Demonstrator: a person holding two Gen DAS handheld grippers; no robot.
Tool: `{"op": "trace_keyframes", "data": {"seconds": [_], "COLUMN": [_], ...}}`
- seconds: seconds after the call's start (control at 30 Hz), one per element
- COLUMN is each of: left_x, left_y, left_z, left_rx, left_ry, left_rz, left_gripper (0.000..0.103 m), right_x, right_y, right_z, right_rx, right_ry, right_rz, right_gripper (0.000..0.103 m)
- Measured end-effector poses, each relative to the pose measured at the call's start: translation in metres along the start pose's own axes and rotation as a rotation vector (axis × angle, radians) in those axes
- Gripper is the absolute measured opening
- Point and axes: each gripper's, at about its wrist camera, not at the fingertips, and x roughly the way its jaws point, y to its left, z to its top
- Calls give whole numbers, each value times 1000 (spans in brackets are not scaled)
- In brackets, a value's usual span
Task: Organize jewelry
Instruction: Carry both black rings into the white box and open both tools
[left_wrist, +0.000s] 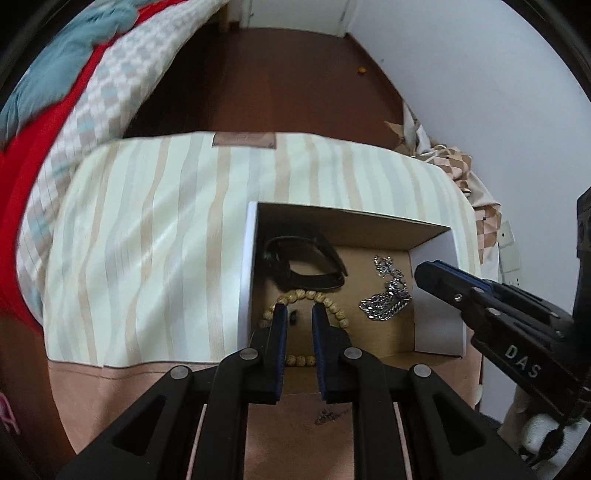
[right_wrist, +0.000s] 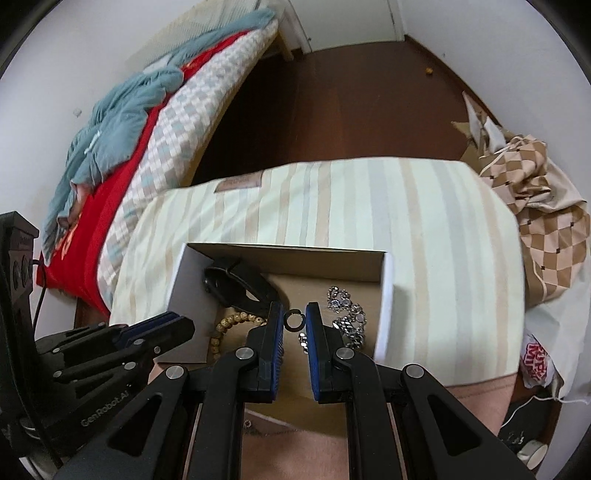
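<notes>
The right gripper (right_wrist: 295, 320) pinches a small ring (right_wrist: 294, 320) over the open box (right_wrist: 384, 295). Let go low, on bare floor beside the silver chain (right_wrist: 347, 321). The left gripper (left_wrist: 299, 314) hangs half open, empty, above the bead bracelet (left_wrist: 314, 295).

White walls (right_wrist: 480, 44), dark brown wooden floor (left_wrist: 288, 81), bed (right_wrist: 177, 122) with checked cover along left, striped cushioned surface (left_wrist: 155, 240) in foreground

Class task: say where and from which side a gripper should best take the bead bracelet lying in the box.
Probably from above, pinching the far arc of the bead bracelet across its strand. It lies flat on the box floor; that arc is exposed, while the near part sits under the left gripper.
</notes>
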Motion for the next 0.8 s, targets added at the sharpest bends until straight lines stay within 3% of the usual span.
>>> {"op": "trace_keyframes", "data": {"seconds": [0.1, 0.17, 0.23, 0.33, 0.53, 0.67, 0.73, 0.8], "left_x": [-3, -7, -12, -20, -28, -35, -39, -43], "left_y": [3, 5, 6, 5, 7, 8, 9, 10], "left_z": [-1, -1, -2, -3, -6, -12, -17, -22], "left_rx": [-9, -15, -20, -15, -22, -6, 3, 19], "left_ry": [-9, -27, -41, -72, -94, -119, -138, -163], "left_rz": [17, 6, 9, 37, 47, 90, 126, 172], "left_gripper": [21, 39, 49, 77, 77, 97, 97, 99], "right_x": [13, 20, 22, 18, 6, -9, -19, -29], "right_y": [-3, -6, -8, -11, -12, -11, -9, -6], "right_z": [3, 5, 6, 5, 7, 4, -1, -8], "right_rx": [18, 30, 45, 49, 48, 46, 29, 5], "right_ry": [37, 62, 74, 65, 47, 11, -16, -47], "right_rz": [15, 27, 24, 23, 18, 11, -25, -80], "right_gripper": [13, 14, 14, 14, 17, 18, 23, 37]}}
